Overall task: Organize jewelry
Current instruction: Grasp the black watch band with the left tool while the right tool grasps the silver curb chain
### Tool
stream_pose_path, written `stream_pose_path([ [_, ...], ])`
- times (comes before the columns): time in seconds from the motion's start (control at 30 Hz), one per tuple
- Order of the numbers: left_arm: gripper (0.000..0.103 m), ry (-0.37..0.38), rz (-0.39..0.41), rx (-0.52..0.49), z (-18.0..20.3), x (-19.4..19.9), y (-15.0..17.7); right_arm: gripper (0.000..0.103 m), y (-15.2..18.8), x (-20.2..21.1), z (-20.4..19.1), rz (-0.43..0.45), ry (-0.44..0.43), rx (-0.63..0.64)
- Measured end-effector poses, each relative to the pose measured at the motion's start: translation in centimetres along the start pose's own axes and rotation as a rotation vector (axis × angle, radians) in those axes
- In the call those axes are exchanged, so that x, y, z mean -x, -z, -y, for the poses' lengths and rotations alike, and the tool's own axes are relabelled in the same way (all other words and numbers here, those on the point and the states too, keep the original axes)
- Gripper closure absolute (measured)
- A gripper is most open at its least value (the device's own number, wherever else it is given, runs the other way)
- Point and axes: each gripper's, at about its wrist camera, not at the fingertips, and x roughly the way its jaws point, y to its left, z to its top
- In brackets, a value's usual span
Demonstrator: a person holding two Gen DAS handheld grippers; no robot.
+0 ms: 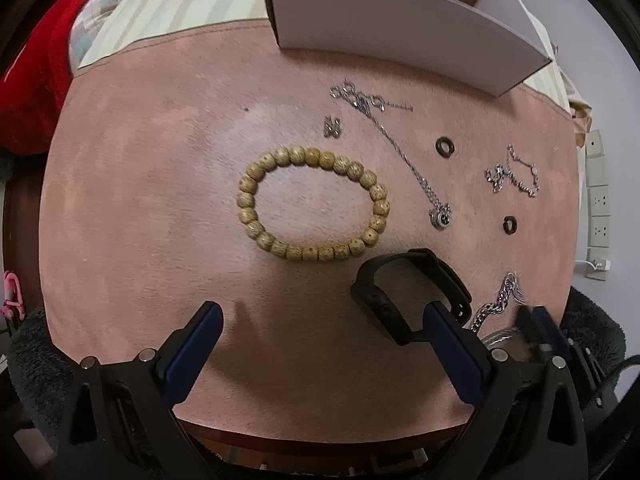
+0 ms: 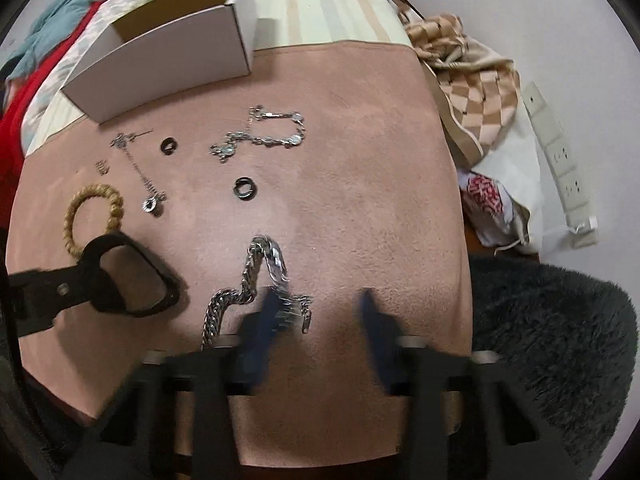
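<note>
The sorting has barely begun: every piece still lies on the pink mat point(image 2: 360, 160), and the white cardboard box point(image 2: 168, 56) at its far left corner shows no jewelry in the part of its interior that is visible. The right gripper point(image 2: 318, 304) hovers low over the near edge of the mat, jaws spread and holding nothing, its left finger overlapping the heavy silver chain point(image 2: 256, 276); that chain is the likely first pick. The next move calls for shifting left so both fingers straddle one run of links, then closing and lifting clear before carrying it toward the box. The left gripper point(image 1: 320, 320) also stands with jaws spread and empty; its right finger lies over the black watch band point(image 1: 404, 288), with the wooden bead bracelet point(image 1: 314, 204) just beyond. The right half of the mat is bare and gives open room. Along the left half, the pendant necklace point(image 2: 146, 184), two dark rings point(image 2: 246, 189) and the fine silver bracelet point(image 2: 264, 136) crowd any path to the box.
</note>
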Motion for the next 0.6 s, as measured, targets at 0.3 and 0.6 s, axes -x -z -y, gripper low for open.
stream_pose_path([
  [0.3,0.076,-0.027,0.054,-0.082,2.8,-0.2,-0.5,0.101,-1.0,0.4,2.9,-0.018,-0.093,-0.094],
  [0.6,0.094,0.003,0.127,-0.115,2.0,3.6,1.3,0.101,-1.7,2.9,4.4,0.027,-0.214,-0.154],
])
